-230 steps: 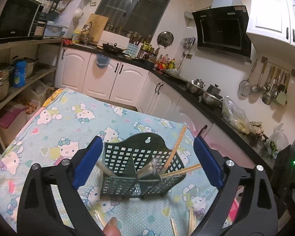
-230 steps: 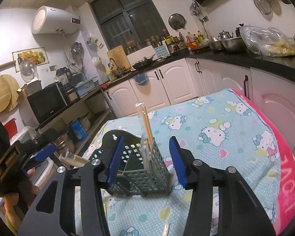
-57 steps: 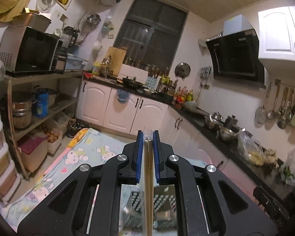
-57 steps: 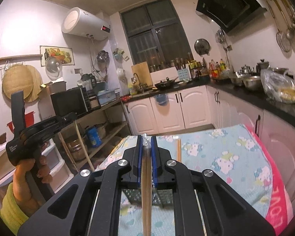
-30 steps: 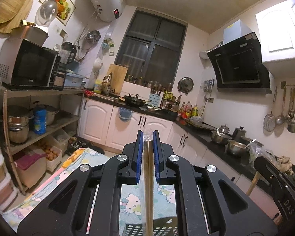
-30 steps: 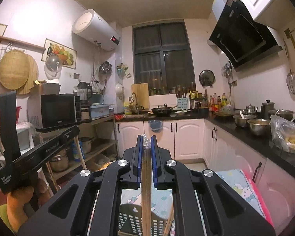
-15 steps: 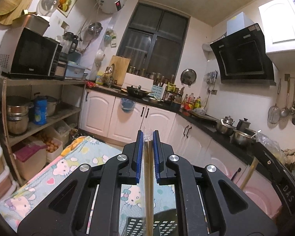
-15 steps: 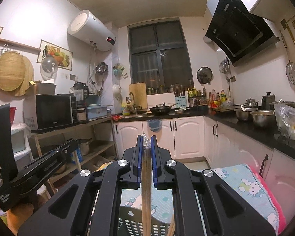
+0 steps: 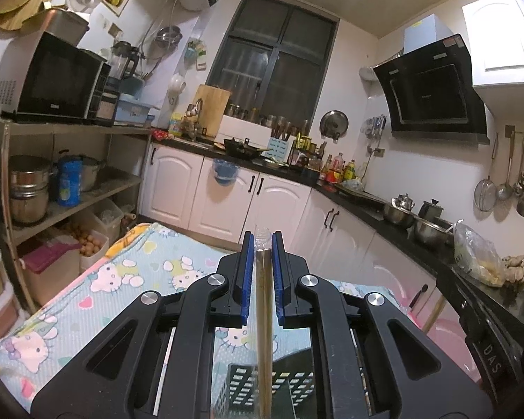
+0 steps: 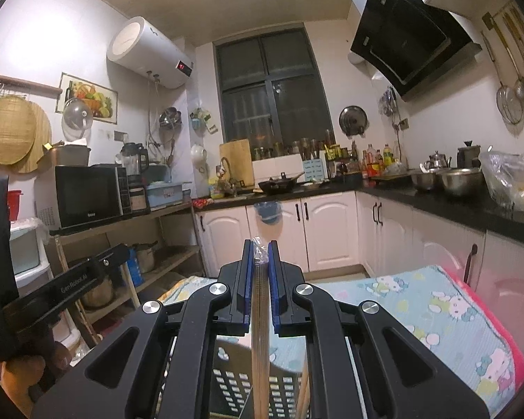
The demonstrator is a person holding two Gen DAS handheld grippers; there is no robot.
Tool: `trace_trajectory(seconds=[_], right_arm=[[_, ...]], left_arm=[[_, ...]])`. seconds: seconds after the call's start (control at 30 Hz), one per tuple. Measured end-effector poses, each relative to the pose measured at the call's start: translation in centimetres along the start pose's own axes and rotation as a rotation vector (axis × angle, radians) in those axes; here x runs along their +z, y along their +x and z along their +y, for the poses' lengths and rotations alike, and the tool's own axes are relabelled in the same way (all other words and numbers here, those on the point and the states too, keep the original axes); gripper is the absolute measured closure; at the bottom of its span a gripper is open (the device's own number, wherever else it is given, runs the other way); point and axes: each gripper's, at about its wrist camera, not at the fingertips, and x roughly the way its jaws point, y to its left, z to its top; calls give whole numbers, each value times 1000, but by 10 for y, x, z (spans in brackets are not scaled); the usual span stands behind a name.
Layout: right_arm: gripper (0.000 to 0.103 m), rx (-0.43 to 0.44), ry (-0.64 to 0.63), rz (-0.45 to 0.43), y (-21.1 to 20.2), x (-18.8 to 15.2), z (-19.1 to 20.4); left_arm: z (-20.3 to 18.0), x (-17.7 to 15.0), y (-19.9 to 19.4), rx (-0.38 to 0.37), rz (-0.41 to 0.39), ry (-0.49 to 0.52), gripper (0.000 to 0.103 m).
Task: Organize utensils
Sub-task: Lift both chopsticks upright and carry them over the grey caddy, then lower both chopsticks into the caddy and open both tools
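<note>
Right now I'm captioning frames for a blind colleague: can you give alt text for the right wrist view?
The right tool is shut on wrapped chopsticks, held above a dark slotted utensil basket on a cartoon-cat tablecloth. Behind lies a kitchen with white cabinets; the left tool shows at the left edge.

Words you can read

"GenRobot.AI" is on the black handle of the left claw [image 10: 74, 284]. "DAS" is on the black tool [image 9: 489, 358] at the right edge.
</note>
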Motion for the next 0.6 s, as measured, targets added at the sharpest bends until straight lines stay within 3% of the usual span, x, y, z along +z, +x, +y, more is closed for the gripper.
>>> trace_trajectory(seconds=[0.37, 0.6], right_arm=[[94, -30, 30, 23, -19, -11, -7], [94, -35, 37, 47, -31, -14, -9]], left_arm=[[0, -7, 0, -5, 47, 13, 98], [1, -9, 2, -17, 138, 7, 91]])
